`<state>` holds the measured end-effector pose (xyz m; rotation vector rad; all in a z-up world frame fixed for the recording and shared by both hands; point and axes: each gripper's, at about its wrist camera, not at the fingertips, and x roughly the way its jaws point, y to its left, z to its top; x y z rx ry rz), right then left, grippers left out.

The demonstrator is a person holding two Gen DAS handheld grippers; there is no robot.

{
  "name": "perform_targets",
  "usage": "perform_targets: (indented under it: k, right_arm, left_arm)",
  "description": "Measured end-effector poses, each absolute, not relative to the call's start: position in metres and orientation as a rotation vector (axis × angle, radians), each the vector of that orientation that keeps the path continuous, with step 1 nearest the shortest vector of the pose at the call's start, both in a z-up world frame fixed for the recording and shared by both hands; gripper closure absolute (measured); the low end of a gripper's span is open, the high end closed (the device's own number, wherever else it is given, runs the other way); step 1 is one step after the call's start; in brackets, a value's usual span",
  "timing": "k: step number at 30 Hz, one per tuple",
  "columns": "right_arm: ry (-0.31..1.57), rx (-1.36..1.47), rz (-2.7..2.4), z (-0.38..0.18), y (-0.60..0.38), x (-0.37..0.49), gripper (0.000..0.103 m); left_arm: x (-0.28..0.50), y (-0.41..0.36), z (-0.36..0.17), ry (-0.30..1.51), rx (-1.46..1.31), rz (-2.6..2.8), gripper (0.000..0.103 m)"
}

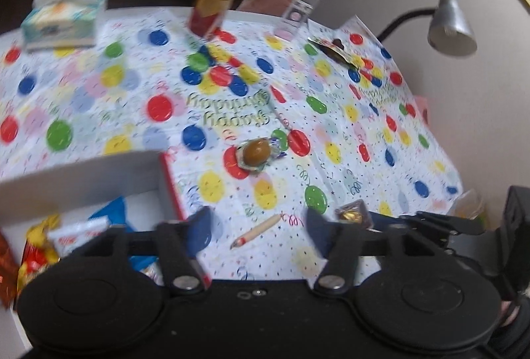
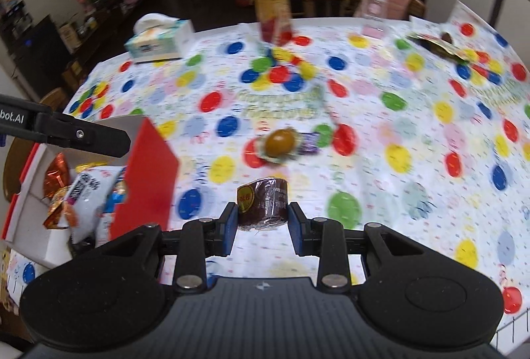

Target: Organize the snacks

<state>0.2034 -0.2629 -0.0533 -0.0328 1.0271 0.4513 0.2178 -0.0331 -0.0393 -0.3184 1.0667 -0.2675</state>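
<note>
My right gripper (image 2: 263,224) is shut on a dark brown snack roll (image 2: 265,205) with a yellow label, held just above the table. In the left wrist view the same roll (image 1: 351,212) shows at the right gripper's tip. My left gripper (image 1: 258,226) is open, hovering over a thin tan stick snack (image 1: 256,231) that lies on the cloth. A red and white box (image 2: 147,166) holding several snack packets (image 2: 82,193) stands to the left, also seen as the box (image 1: 76,180). A brown egg in clear wrap (image 1: 255,153), (image 2: 280,142) sits mid-table.
A balloon-print tablecloth (image 2: 397,193) covers the table. At the far edge stand an orange drink bottle (image 2: 270,4), a tissue box (image 2: 159,40) and a clear container (image 2: 374,7). A dark snack packet (image 2: 437,45) lies far right. A grey desk lamp (image 1: 450,24) overhangs the right side.
</note>
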Motion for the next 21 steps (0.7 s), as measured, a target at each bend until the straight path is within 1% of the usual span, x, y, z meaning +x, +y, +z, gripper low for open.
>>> perform_targets:
  k: [2, 4, 11, 16, 18, 20, 21]
  right_arm:
    - [1.032, -0.019, 0.435, -0.056, -0.276, 0.207, 0.071]
    - [1.040, -0.009, 0.425, -0.061, -0.286, 0.211, 0.071]
    - [1.075, 0.012, 0.404, -0.079, -0.313, 0.222, 0.071]
    - [1.098, 0.024, 0.402, -0.091, -0.325, 0.226, 0.071]
    - [1.107, 0.029, 0.402, -0.095, -0.328, 0.227, 0.071]
    - [1.114, 0.033, 0.404, -0.099, -0.330, 0.228, 0.071]
    - [1.116, 0.036, 0.405, -0.100, -0.332, 0.229, 0.071]
  left_arm:
    - [0.224, -0.052, -0.044, 1.062, -0.242, -0.281, 0.022]
    - [0.232, -0.069, -0.053, 1.078, -0.177, -0.292, 0.017]
    - [0.253, -0.121, -0.100, 1.157, 0.038, -0.353, 0.017]
    - [0.264, -0.143, -0.136, 1.258, 0.119, -0.384, 0.020]
    - [0.269, -0.146, -0.150, 1.310, 0.122, -0.389, 0.026]
    - [0.273, -0.147, -0.161, 1.349, 0.114, -0.390, 0.034]
    - [0.275, -0.147, -0.166, 1.367, 0.109, -0.390, 0.036]
